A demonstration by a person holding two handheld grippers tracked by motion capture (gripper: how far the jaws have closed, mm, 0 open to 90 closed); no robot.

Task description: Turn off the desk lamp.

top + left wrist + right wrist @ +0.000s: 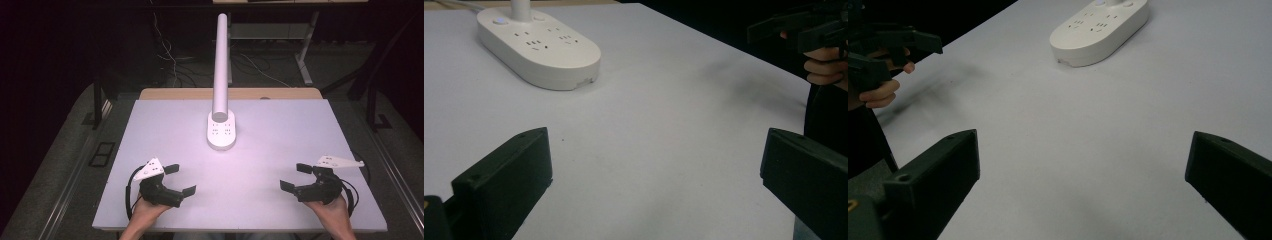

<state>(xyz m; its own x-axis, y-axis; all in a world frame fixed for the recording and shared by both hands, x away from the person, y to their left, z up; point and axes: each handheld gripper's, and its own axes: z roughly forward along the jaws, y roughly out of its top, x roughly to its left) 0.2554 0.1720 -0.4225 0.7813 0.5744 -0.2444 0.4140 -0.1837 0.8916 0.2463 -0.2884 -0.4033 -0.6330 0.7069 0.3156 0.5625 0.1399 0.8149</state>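
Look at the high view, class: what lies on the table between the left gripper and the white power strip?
Nothing: bare white table separates the left gripper from the power strip, in the high and left gripper views.

White power strip ahead of both jaw pairs, white tube upright on it, pale table

Left gripper and right gripper both gape wide.

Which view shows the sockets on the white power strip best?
The left gripper view: the power strip lies close, its socket slots and a lit button sharp. The right gripper view has it farther off and cropped at the top. The high view has it whole but small, its far end under a white tube.
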